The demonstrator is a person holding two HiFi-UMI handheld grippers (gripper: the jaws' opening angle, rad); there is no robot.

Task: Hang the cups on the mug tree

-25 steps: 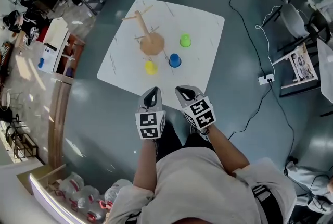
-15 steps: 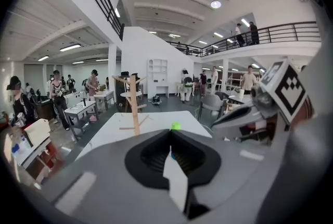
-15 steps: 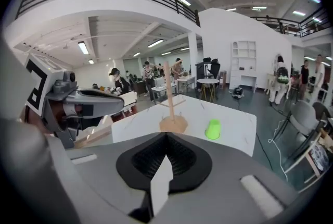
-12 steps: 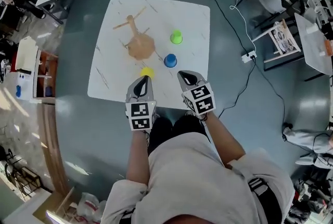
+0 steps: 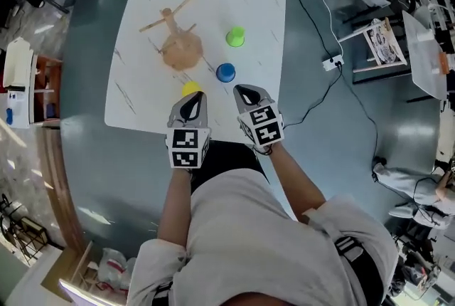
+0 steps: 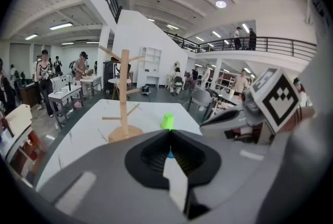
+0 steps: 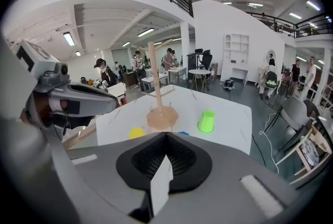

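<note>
Our left gripper (image 5: 195, 95) and right gripper (image 5: 242, 90), both pressed together empty, hover at the table's (image 5: 135, 98) six o'clock; yellow cup (image 5: 188, 87) sits at the tree's (image 5: 180, 48) six.

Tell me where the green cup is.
In the head view the green cup stands on the white table, right of the mug tree and just beyond the blue cup.

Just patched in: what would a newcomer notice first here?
The bare wooden mug tree on the white table, with a green cup, blue cup and yellow cup on the tabletop beside it. Then the left gripper and right gripper, both shut and empty, over the table's near edge.
</note>
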